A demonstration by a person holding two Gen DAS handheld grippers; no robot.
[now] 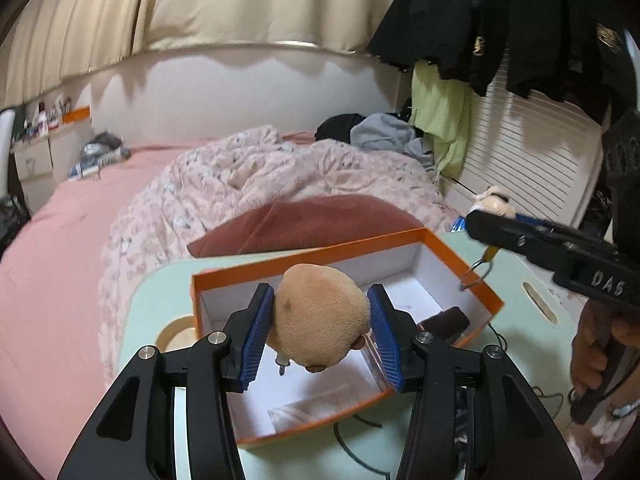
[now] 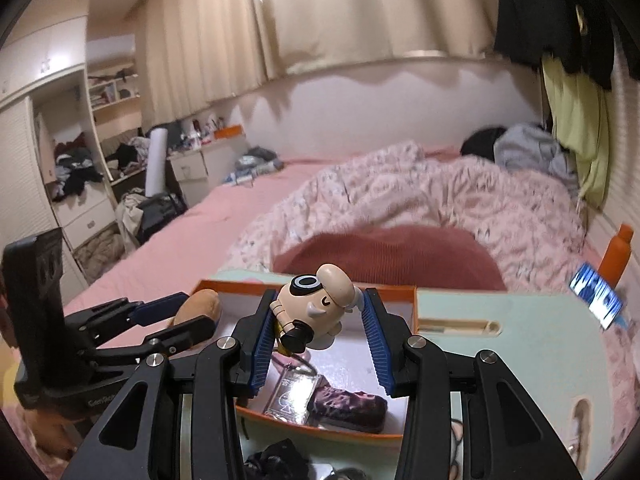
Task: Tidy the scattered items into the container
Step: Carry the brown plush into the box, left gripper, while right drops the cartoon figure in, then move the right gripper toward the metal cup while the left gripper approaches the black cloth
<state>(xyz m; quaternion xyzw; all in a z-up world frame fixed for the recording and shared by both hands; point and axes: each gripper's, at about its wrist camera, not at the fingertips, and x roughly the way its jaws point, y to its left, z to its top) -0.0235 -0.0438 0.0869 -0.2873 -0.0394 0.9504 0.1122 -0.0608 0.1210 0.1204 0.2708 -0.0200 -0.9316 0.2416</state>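
Observation:
An orange box with a white inside (image 1: 482,286) stands on a pale green table (image 1: 152,304). My left gripper (image 1: 320,332) is shut on a tan plush toy (image 1: 320,312) and holds it above the box. My right gripper (image 2: 320,332) is shut on a cream figurine keychain (image 2: 316,308) above the same box (image 2: 394,291). In the left wrist view the right gripper (image 1: 488,224) shows at the right with the figurine (image 1: 494,199) and its dangling ring. A dark brown fuzzy item (image 2: 348,404) and a clear plastic piece (image 2: 294,392) lie inside the box.
A dark red cushion (image 2: 392,256) and a pink quilt (image 2: 440,196) lie behind the table. An orange bottle (image 2: 618,258) and a blue packet (image 2: 598,300) sit at the right. Black cable (image 1: 352,444) and dark items (image 2: 276,460) lie on the table near me.

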